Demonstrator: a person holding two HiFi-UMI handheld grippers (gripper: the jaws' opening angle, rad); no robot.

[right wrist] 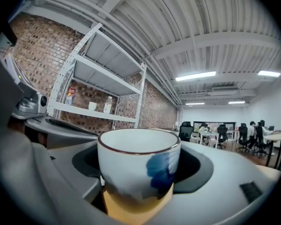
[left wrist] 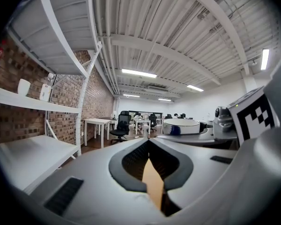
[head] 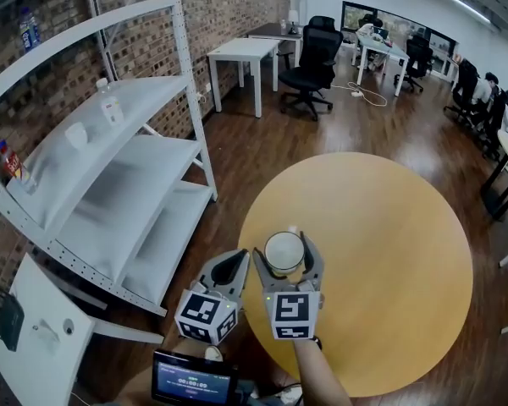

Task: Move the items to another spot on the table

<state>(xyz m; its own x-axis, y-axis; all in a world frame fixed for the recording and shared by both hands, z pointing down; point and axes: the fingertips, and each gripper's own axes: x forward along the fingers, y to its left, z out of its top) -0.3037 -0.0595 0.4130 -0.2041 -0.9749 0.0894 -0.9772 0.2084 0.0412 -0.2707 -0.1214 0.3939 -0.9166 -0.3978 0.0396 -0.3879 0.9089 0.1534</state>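
A white cup (head: 284, 251) with a brown rim and a blue blotch sits between the jaws of my right gripper (head: 284, 253), over the left part of the round yellow table (head: 389, 252). In the right gripper view the cup (right wrist: 138, 164) fills the middle, with the jaws closed against both its sides. My left gripper (head: 232, 266) is just left of it at the table's edge, jaws shut and empty. The left gripper view shows its jaw tips (left wrist: 149, 140) meeting, with the cup (left wrist: 181, 125) off to the right.
A white metal shelving unit (head: 110, 167) stands left of the table, holding a bottle (head: 109, 101) and a small cup (head: 76, 134). White desks and black office chairs (head: 315, 62) stand further back on the wooden floor. A tablet (head: 193, 381) hangs near the person's body.
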